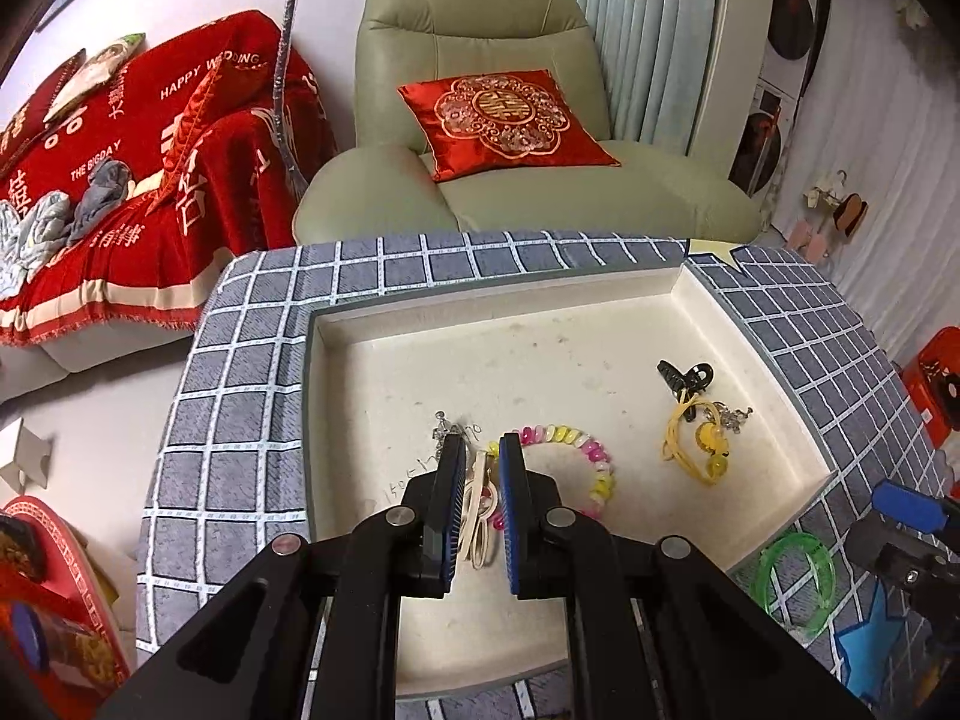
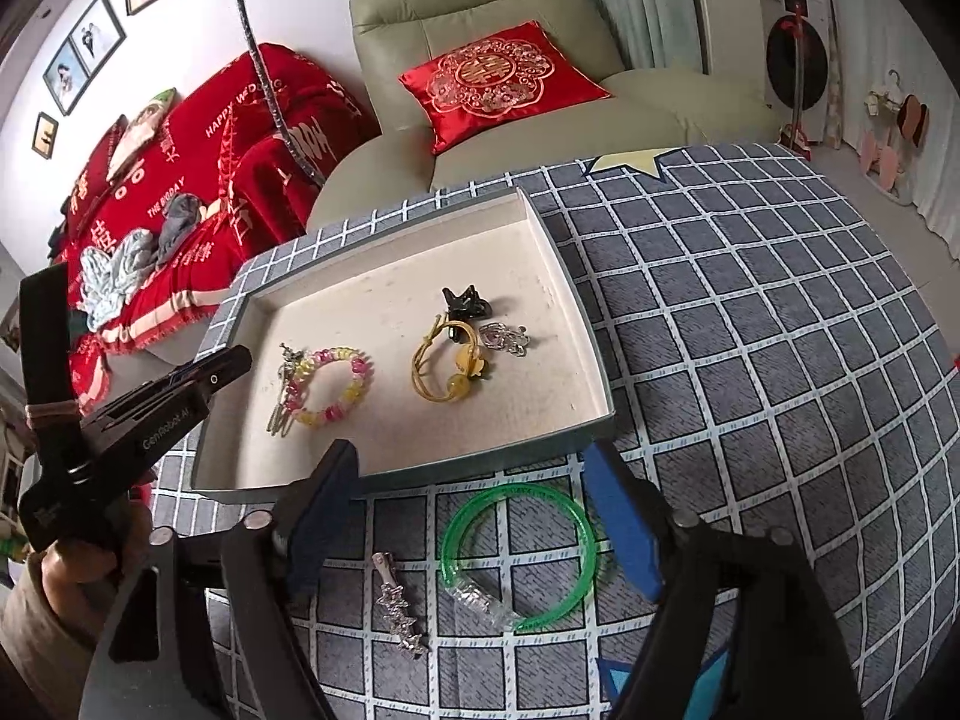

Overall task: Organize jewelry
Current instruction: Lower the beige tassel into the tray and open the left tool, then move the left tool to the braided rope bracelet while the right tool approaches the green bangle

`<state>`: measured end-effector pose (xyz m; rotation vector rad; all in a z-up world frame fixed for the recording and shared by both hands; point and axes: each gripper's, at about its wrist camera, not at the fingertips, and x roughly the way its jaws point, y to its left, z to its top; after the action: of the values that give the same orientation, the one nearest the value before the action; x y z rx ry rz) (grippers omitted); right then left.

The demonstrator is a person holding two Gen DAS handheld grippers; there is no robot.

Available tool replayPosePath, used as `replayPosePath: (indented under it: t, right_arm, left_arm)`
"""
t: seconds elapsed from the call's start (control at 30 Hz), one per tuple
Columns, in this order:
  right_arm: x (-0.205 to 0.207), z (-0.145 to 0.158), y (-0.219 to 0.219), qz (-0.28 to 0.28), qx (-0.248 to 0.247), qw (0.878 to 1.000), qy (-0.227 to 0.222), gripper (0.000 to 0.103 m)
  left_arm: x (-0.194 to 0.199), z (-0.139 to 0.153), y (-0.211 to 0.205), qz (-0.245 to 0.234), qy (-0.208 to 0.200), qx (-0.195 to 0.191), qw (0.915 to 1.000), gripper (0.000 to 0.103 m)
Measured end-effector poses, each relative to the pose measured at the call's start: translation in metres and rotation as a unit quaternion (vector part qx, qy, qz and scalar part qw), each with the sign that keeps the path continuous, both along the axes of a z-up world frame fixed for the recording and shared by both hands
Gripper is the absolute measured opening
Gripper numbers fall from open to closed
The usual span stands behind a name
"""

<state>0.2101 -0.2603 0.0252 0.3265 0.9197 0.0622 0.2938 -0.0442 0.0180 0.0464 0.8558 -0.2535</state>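
Left wrist view: left gripper [image 1: 482, 471] low over near-left part of tray [image 1: 690, 294], jaws nearly together w/ narrow gap, straddling a cream hair clip [image 1: 480, 516]; whether pads actually press it can't be told. Clip's long axis runs near-to-far, in line w/ fingers. Pink-yellow bead bracelet [image 1: 585, 456] just right of clip, touching or overlapping it. Small silver piece [image 1: 447, 427] just beyond left finger. Yellow hair tie [image 1: 699, 441] and black claw clip [image 1: 684, 377] further right in tray, well apart from gripper. Green bangle [image 1: 795, 579] outside tray on checked cloth [image 1: 240, 420], near right.

Right wrist view: right gripper [image 2: 474, 531] spread wide, empty, hovering over cloth just near of tray's near wall. Green bangle [image 2: 519, 552] lying flat directly between and slightly beyond fingers, clear clasp on near side. Silver star hair clip [image 2: 399, 612] just left of bangle, long axis near-to-far, slightly tilted. Right gripper plainly nearer both; probably bangle next, tray lying far-left of it. Left gripper [image 2: 234, 363] seen at tray's left edge.
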Motion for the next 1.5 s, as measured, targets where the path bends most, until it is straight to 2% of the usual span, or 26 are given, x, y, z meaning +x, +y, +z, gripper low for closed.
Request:
replayPosePath:
  t: [0.03,0.07,0.1,0.13,0.17,0.37,0.57,0.63,0.77,1.03,1.27,1.5]
  right_arm:
    - [-0.001,0.000,0.000,0.001,0.003,1.000,0.000,0.084]
    - [-0.003,0.001,0.000,0.001,0.004,1.000,0.000,0.084]
    - [-0.005,0.001,0.000,0.001,0.004,1.000,-0.001,0.085]
    - [-0.007,0.002,0.000,0.001,0.003,1.000,-0.002,0.085]
    - [-0.009,0.002,0.000,0.001,0.004,1.000,-0.003,0.086]
    - [-0.021,0.007,-0.004,-0.004,0.013,1.000,-0.013,0.087]
    - [-0.043,0.022,-0.004,-0.005,0.025,0.998,-0.066,0.087]
    - [-0.048,0.025,-0.002,0.000,0.032,0.997,-0.070,0.088]
    - [-0.055,0.026,0.002,0.019,0.027,0.999,-0.043,0.088]
    - [-0.078,0.005,-0.003,0.032,0.019,0.999,-0.001,0.088]
    - [-0.086,-0.019,-0.006,0.043,-0.010,0.998,0.033,0.088]
    - [-0.084,-0.034,-0.020,0.021,-0.012,0.998,0.056,0.088]
  left_arm:
    - [-0.003,0.001,0.001,-0.001,-0.002,0.002,1.0000,0.027]
    - [-0.005,0.002,0.001,0.000,-0.003,0.003,1.0000,0.053]
    - [-0.007,0.003,0.002,0.001,-0.003,0.005,1.0000,0.086]
    - [-0.010,0.004,0.003,0.007,-0.005,0.007,0.9999,0.103]
    - [-0.016,0.008,0.006,0.017,-0.027,0.006,0.9995,0.103]
    - [-0.029,0.011,0.012,0.007,-0.031,-0.003,0.9995,0.103]
    - [-0.059,0.019,0.019,0.008,-0.047,0.005,0.9988,0.103]
    - [-0.069,0.021,0.022,0.006,-0.044,0.000,0.9990,0.103]
    - [-0.086,0.014,0.029,-0.005,-0.016,-0.015,0.9997,0.103]
    - [-0.119,-0.012,0.036,0.004,0.017,-0.003,0.9998,0.103]
    - [-0.127,-0.038,0.043,0.019,0.061,-0.012,0.9979,0.103]
    - [-0.126,-0.050,0.040,0.025,0.073,0.011,0.9969,0.103]
